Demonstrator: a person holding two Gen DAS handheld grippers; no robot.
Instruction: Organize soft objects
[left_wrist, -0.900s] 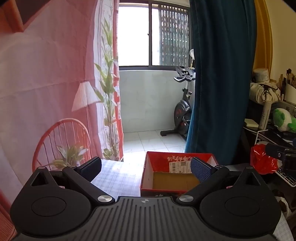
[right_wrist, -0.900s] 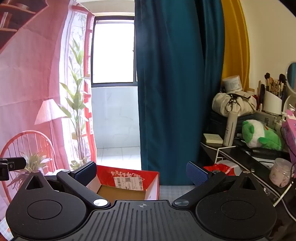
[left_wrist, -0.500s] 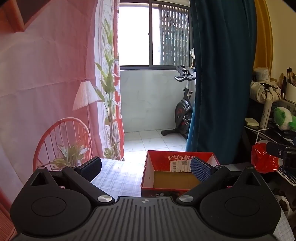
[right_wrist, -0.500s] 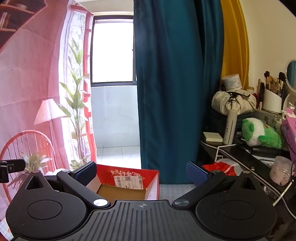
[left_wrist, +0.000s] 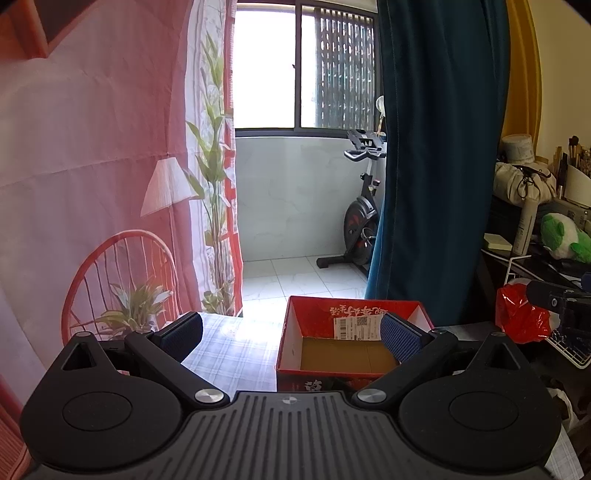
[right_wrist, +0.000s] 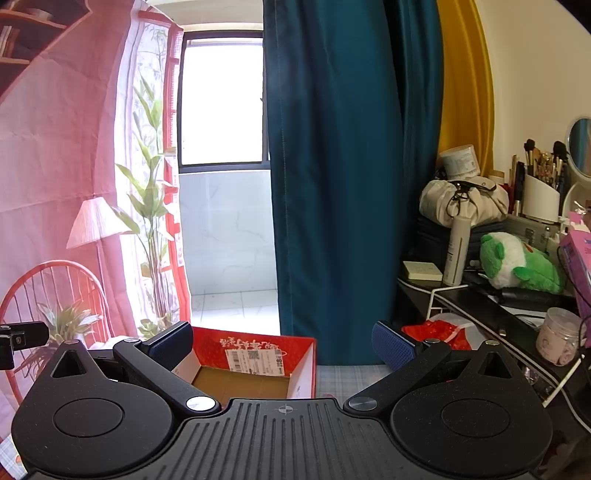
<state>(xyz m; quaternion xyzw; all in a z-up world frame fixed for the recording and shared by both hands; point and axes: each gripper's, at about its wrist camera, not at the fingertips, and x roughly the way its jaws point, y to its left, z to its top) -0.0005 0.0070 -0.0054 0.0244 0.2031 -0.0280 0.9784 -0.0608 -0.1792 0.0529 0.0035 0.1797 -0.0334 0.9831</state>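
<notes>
Red cardboard sets the scene: an open red box (left_wrist: 354, 345) sits on the checked cloth of the bench (left_wrist: 229, 354), its brown floor bare and a white shipping label stuck to the inside of its far wall. Both grippers are held level above the near edge of the bench, pointing forward across it toward the balcony doorway.

The left gripper (left_wrist: 291, 334) hangs with its fingers (left_wrist: 400, 338) spread wide and holding nothing; the box lies ahead of it, slightly to its right, so that its right finger overlaps the box's right wall in that view. The right gripper (right_wrist: 282, 345) is likewise released, its fingers (right_wrist: 393, 347) far apart with nothing between them; from its camera the same box (right_wrist: 255, 363) lies ahead and a little to the left, behind its left finger.

Off to the right, on a crowded dark side shelf (right_wrist: 476, 299), a green and white plush toy (right_wrist: 517, 264) lies on its side, well apart from both grippers and from the box. A white spray bottle (right_wrist: 456, 251) stands just beside it, and a crumpled red plastic bag (right_wrist: 437, 332) sits lower down by the shelf's edge. A teal curtain (right_wrist: 332, 166) hangs behind the box.
</notes>
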